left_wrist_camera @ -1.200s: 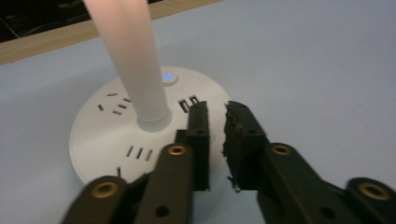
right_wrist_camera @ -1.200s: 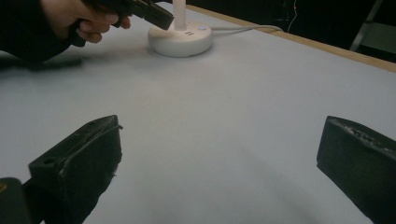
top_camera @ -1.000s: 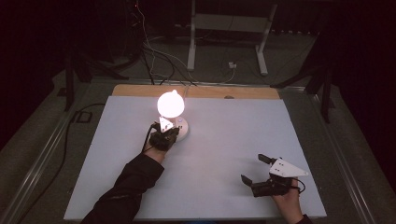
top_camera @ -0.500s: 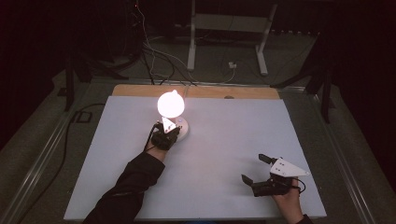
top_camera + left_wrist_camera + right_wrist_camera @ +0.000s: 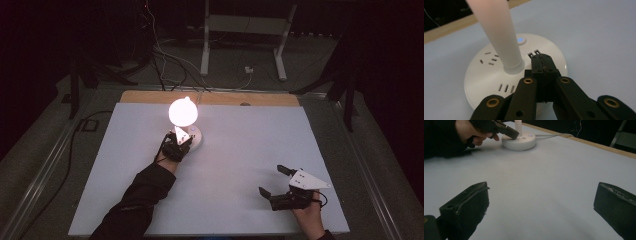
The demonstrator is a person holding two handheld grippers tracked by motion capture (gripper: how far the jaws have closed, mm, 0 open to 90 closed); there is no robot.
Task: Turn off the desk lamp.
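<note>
Fingers of the left gripper, clenched together, rest on the lamp base at mid-frame; press the lit button squarely. Right gripper idles released, lower right.

Lamp base sitting on the table a bit left of centre in the high view, bulb right above it. Left gripper just below-left of that base, tips resting on its top beside the stem. Right gripper down in the lower right of the frame, well apart from the base. Cables and a stand beyond the table's far edge, along the top.
</note>
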